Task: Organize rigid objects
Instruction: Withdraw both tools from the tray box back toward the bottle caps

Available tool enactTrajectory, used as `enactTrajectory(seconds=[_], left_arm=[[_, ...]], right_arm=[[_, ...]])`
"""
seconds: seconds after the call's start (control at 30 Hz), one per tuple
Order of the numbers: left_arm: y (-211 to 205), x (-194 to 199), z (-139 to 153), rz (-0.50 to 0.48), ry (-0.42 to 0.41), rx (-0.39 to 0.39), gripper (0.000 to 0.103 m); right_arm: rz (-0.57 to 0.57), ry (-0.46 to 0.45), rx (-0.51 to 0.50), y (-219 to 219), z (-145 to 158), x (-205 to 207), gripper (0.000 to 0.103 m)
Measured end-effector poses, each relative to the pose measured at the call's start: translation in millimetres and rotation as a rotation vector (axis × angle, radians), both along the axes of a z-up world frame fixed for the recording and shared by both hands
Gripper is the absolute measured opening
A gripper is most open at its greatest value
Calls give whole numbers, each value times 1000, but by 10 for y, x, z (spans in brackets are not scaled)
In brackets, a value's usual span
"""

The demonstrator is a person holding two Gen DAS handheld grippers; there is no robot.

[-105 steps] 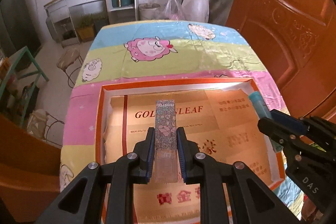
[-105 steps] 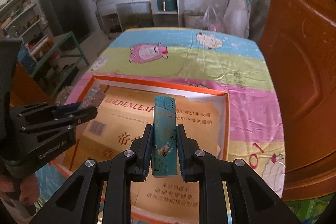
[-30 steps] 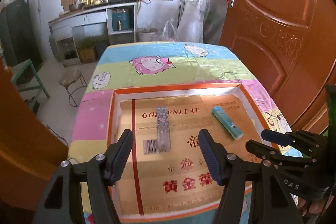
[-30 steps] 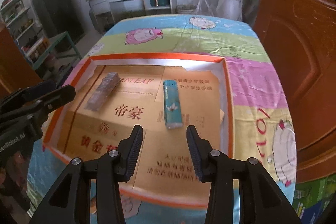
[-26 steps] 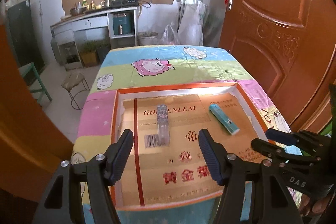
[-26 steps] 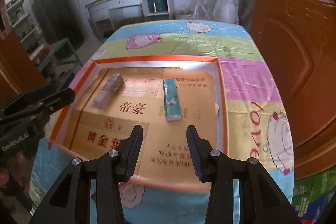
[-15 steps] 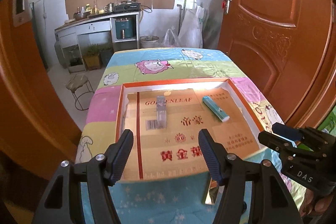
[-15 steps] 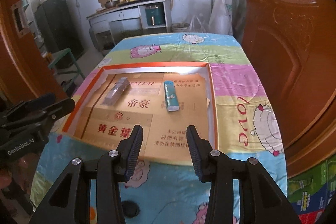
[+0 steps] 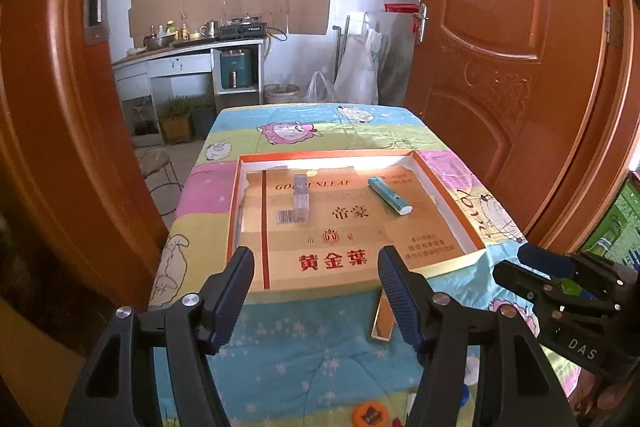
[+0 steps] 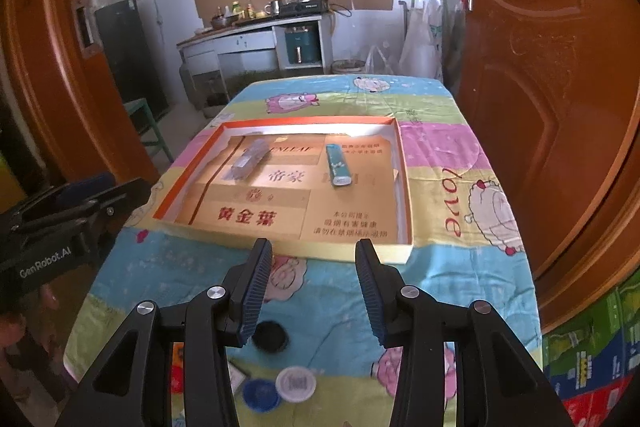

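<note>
Both hand-held grippers empty, held back from the tray.

Left hand-held gripper (image 9: 316, 273) and right hand-held gripper (image 10: 314, 269): jaws spread, gripping nothing. Orange-rimmed cardboard tray (image 10: 403, 163) lies flat on the quilted cartoon-print surface (image 10: 440, 267). Inside, well apart: a teal lighter (image 10: 338, 169) and a patterned rectangular lighter (image 10: 249, 159). Round caps (image 10: 295, 383) lie near the front edge.

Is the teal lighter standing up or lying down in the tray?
Lying down. The teal lighter rests flat along its length on the cardboard lining of the orange-rimmed tray, apart from both claws.
</note>
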State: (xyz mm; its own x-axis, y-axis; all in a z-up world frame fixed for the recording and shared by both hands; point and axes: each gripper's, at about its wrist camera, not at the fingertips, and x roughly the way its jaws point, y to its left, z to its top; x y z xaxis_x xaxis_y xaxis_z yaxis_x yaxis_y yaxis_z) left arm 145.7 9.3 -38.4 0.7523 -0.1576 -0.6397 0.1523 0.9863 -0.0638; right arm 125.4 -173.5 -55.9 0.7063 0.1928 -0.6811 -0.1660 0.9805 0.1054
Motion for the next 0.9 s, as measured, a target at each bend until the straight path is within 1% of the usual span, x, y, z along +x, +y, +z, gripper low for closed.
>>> enactTrajectory(seconds=[0.3, 0.53, 0.63, 0.9], left_arm=[[31, -332, 40, -12, -35, -6, 64], [78, -592, -26, -18, -49, -13, 64], [88, -695, -83, -21, -46, -16, 64], [50, -950, -343, -54, -12, -15, 64]], right_arm=[[-3, -17, 11, 15, 8, -356, 45], [24, -32, 18, 57, -45, -672, 45], [56, -30, 11, 108, -125, -815, 45], [153, 19, -4, 325, -441, -1136, 45]])
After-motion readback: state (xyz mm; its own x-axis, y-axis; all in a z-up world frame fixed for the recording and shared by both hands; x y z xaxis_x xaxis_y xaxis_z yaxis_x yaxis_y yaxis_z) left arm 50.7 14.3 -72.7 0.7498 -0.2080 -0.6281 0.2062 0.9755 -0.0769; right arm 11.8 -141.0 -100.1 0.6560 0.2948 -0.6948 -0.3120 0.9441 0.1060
